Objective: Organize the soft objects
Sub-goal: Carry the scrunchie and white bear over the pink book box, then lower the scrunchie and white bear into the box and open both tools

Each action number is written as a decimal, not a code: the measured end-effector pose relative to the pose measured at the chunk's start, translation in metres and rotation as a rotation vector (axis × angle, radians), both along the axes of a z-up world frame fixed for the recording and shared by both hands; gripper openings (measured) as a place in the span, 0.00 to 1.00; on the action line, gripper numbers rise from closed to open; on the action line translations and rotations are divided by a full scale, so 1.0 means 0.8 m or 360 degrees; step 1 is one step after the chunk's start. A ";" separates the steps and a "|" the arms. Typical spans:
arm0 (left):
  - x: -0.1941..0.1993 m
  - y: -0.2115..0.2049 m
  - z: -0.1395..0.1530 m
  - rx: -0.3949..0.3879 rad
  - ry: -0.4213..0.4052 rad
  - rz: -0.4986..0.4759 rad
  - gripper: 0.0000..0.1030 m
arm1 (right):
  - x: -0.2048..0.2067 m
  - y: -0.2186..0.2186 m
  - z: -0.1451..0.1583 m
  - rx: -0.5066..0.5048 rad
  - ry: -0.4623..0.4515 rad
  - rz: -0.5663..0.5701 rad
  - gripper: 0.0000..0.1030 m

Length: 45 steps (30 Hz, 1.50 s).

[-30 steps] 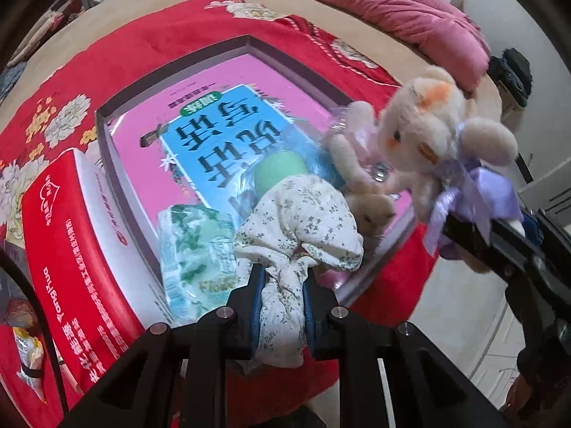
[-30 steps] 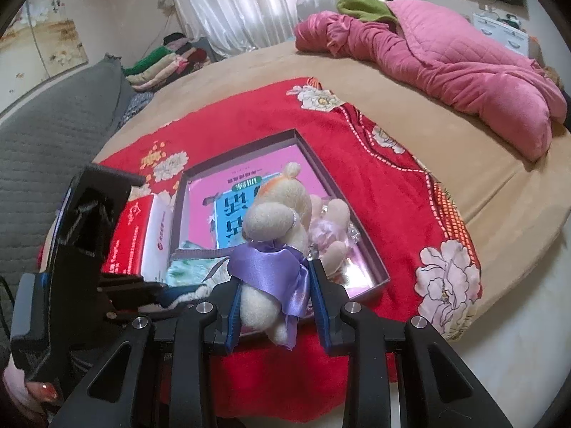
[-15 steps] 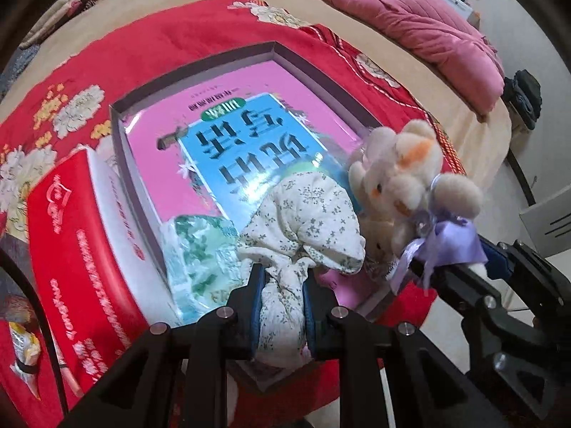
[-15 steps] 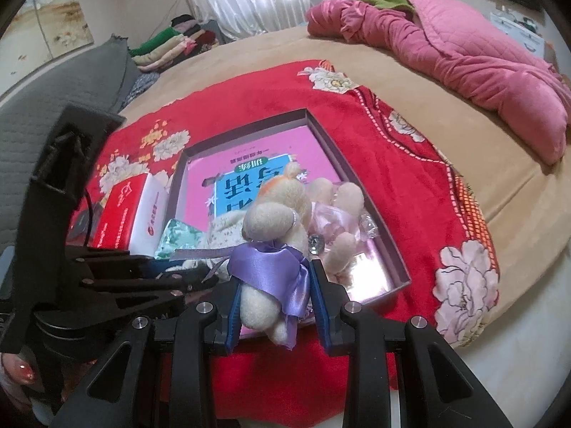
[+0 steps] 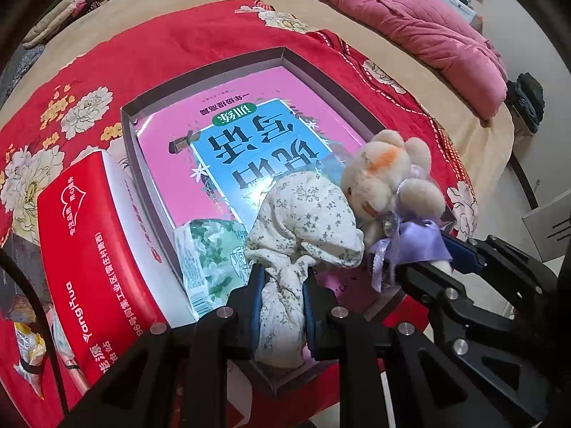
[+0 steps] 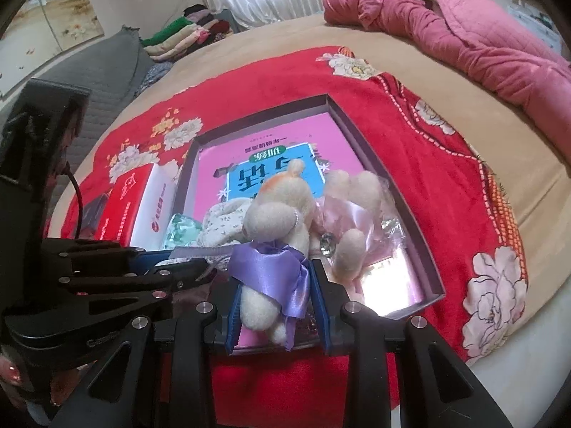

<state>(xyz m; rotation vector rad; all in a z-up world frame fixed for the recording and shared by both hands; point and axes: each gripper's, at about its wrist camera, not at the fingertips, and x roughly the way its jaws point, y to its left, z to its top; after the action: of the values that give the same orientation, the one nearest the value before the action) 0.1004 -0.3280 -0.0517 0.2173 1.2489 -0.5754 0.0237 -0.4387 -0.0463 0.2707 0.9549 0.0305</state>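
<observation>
Since one second ago, both grippers have come in over the near end of the tray, and the plush bear now presses against the floral cloth bundle instead of hanging apart from it.

Left of the tray, a red tissue box of glossy card lies on the red flowered blanket, touching the tray wall. A green-printed soft packet sits in the near left corner of the tray, a shallow rectangular box with grey walls. A pink and blue book with a shiny cover fills the tray floor.

The left gripper has its jaws clamped on the knotted tail of the cloth bundle, white fabric with small grey sprigs, its rounded head over the book.

The right gripper has its jaws clamped on the body of the plush bear, cream fleece with a purple satin bow. A second plush toy with a pink ribbon lies in the tray just right of the bear, touching it.

A pink quilt is bunched at the far right of the bed.
</observation>
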 end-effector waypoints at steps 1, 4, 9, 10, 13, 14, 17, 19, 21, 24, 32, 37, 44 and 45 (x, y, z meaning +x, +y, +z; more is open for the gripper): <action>0.000 0.000 0.000 -0.0001 0.0000 -0.0003 0.19 | 0.000 0.000 -0.002 -0.0001 0.0008 -0.0005 0.33; 0.000 0.000 -0.001 -0.0002 -0.0002 -0.0008 0.19 | -0.001 -0.003 -0.005 0.0017 0.0012 -0.0019 0.33; 0.000 -0.001 -0.002 0.0000 0.0001 -0.0012 0.19 | 0.000 -0.002 -0.011 0.0007 0.0027 -0.0037 0.33; 0.000 0.000 -0.001 -0.0001 0.0000 -0.0013 0.19 | -0.001 -0.002 -0.011 0.0013 0.0018 -0.0044 0.33; -0.001 0.000 -0.002 -0.0004 -0.0001 -0.0015 0.19 | 0.000 -0.003 -0.012 0.0033 0.0004 -0.0050 0.33; -0.001 -0.001 -0.002 -0.0002 -0.0002 -0.0014 0.19 | 0.001 -0.003 -0.012 0.0037 -0.0001 -0.0048 0.33; -0.001 -0.001 -0.002 -0.0002 -0.0002 -0.0016 0.19 | 0.008 -0.005 -0.011 0.0061 -0.0015 -0.0047 0.33; 0.000 0.000 -0.002 -0.0007 0.0001 -0.0014 0.19 | 0.013 -0.006 -0.011 0.0058 -0.0017 -0.0045 0.33; 0.000 0.000 -0.002 -0.0006 0.0003 -0.0013 0.19 | 0.018 -0.007 -0.012 0.0058 -0.0009 -0.0046 0.33; 0.000 0.000 -0.002 -0.0003 0.0001 -0.0012 0.19 | 0.023 -0.006 -0.013 0.0042 0.0004 -0.0037 0.33; 0.001 0.001 -0.001 -0.0006 0.0006 -0.0016 0.19 | 0.009 -0.005 -0.001 0.0033 -0.0048 -0.0031 0.36; 0.000 0.001 -0.001 -0.0006 0.0017 -0.0020 0.19 | 0.002 -0.010 0.003 0.0036 -0.0050 -0.0047 0.39; -0.010 -0.005 -0.004 0.0013 0.0018 -0.0057 0.19 | -0.011 -0.014 0.011 0.0041 -0.0063 -0.0072 0.43; -0.012 -0.006 -0.004 0.0019 0.0019 -0.0065 0.19 | -0.013 -0.016 0.012 0.0044 -0.0063 -0.0077 0.43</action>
<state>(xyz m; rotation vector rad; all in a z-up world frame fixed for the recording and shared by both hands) 0.0907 -0.3330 -0.0552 0.2504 1.2620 -0.6052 0.0132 -0.4514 -0.0363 0.3176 0.9086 0.0049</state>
